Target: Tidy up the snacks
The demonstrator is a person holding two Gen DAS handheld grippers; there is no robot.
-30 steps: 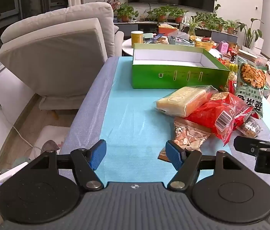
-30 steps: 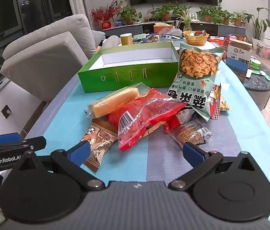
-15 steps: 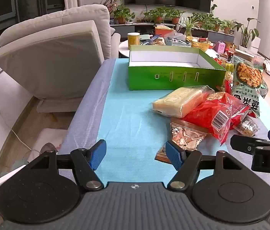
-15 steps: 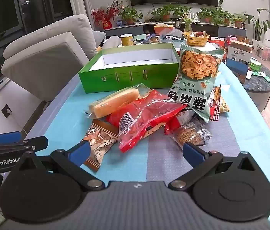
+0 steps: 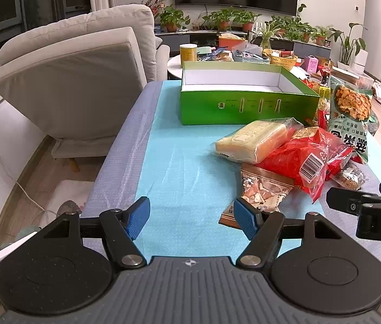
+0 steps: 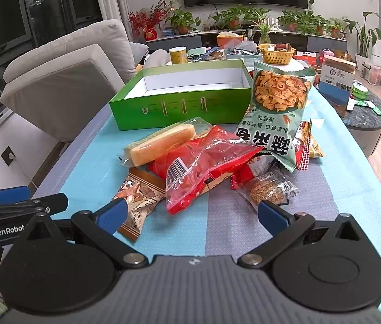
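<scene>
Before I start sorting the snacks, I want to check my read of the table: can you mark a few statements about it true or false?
1. The green cardboard box with the white inside has no snacks in it. True.
2. The red plastic bag with the barcode lies inside the box. False: it lies in the pile in front of the box.
3. The left gripper holds a packet. False: its jaws are open with nothing between them.
4. The pale green bag of orange crisps leans upright at the box's right end. True.
5. The right gripper is open. True.
</scene>
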